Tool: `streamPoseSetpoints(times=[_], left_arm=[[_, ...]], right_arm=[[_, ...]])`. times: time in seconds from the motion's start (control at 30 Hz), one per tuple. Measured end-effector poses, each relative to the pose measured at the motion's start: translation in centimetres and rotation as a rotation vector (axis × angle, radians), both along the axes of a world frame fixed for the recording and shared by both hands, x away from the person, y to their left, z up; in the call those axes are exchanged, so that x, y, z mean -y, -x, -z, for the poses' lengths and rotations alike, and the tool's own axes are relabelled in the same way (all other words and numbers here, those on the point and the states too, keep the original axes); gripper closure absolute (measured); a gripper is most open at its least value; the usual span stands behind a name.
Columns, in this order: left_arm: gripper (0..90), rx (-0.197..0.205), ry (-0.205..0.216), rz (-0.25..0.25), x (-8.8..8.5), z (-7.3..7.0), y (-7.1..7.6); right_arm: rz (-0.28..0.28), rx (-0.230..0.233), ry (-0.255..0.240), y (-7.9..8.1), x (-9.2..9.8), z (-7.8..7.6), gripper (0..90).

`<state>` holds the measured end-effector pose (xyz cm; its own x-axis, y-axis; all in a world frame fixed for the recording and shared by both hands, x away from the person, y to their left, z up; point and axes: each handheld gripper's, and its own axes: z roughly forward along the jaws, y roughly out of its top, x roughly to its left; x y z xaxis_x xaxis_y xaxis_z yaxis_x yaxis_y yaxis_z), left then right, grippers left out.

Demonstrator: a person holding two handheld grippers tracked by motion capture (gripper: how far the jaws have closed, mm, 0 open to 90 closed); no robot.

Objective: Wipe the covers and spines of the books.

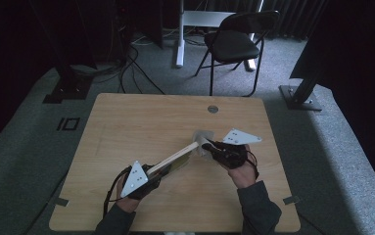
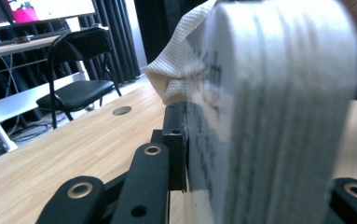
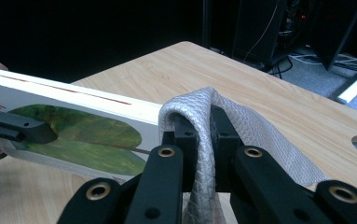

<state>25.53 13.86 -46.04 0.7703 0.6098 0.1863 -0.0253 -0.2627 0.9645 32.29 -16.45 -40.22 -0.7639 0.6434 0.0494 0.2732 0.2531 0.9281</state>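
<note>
One thick board book (image 1: 175, 159) is held above the middle of the desk (image 1: 126, 122), slanting from lower left to upper right in the high view. The left hand-held gripper (image 1: 152, 172) has its jaws clamped on the book's near end; in the left gripper view the stacked page edges (image 2: 278, 107) stand between the black jaws. One white textured cloth (image 3: 204, 140) sits at the book's far end, touching its cover. The right hand-held gripper (image 1: 209, 145) is closed on this cloth, a fold of it pinched between the jaws in the right gripper view, just beside the green picture on the cover (image 3: 83, 135).

The desk is light wood with one round cable hole (image 1: 213, 108) near its far edge. It stands on grey carpet (image 1: 23, 156). Beyond it are one black folding chair (image 1: 236, 41), one white desk leg (image 1: 179, 34), dark curtains and loose cables (image 1: 131, 68). The left gripper view also takes in a screen (image 2: 41, 9) on a further desk.
</note>
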Motion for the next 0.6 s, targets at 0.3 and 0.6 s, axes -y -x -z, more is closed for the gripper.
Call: streamPoseSetpoints(times=[0.3,0.6], left_arm=[[77.8,0.053,-0.064,-0.033,0.8,0.2,0.4],[77.8,0.094,-0.111,-0.061,1.2,0.3,0.7]], right_arm=[[-0.001,0.014,0.003,0.2,0.3,-0.5,84.9],[-0.004,0.023,0.008,0.2,0.2,-0.8,84.9]])
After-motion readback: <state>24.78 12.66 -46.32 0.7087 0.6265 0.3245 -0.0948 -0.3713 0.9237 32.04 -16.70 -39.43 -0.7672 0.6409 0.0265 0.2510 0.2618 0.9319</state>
